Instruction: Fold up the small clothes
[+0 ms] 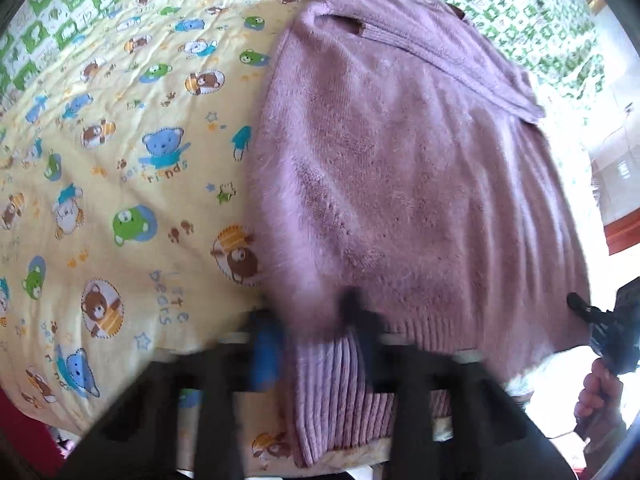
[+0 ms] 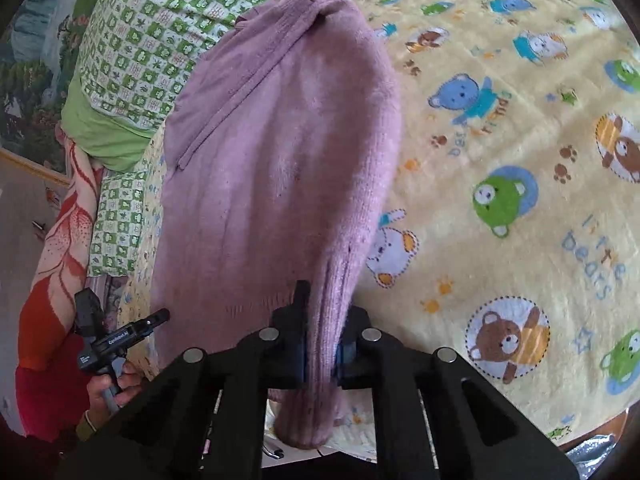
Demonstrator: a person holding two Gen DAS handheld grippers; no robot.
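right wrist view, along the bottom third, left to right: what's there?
Left gripper in the person's hand → purple sweater, its ribbed hem clamped in the right gripper → yellow bear-print blanket.

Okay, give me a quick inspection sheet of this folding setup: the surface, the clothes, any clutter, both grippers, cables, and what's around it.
Surface: yellow bear-print blanket on a bed.
Job's things: one purple knit sweater, spread out, ribbed hem toward the cameras.
Clutter: nothing seen on the blanket.
Grippers: right gripper shut on the ribbed hem; left gripper shut on the hem too, view blurred.
Cables: nothing seen.
Surroundings: green checked bedding behind; red floral cloth at the side.
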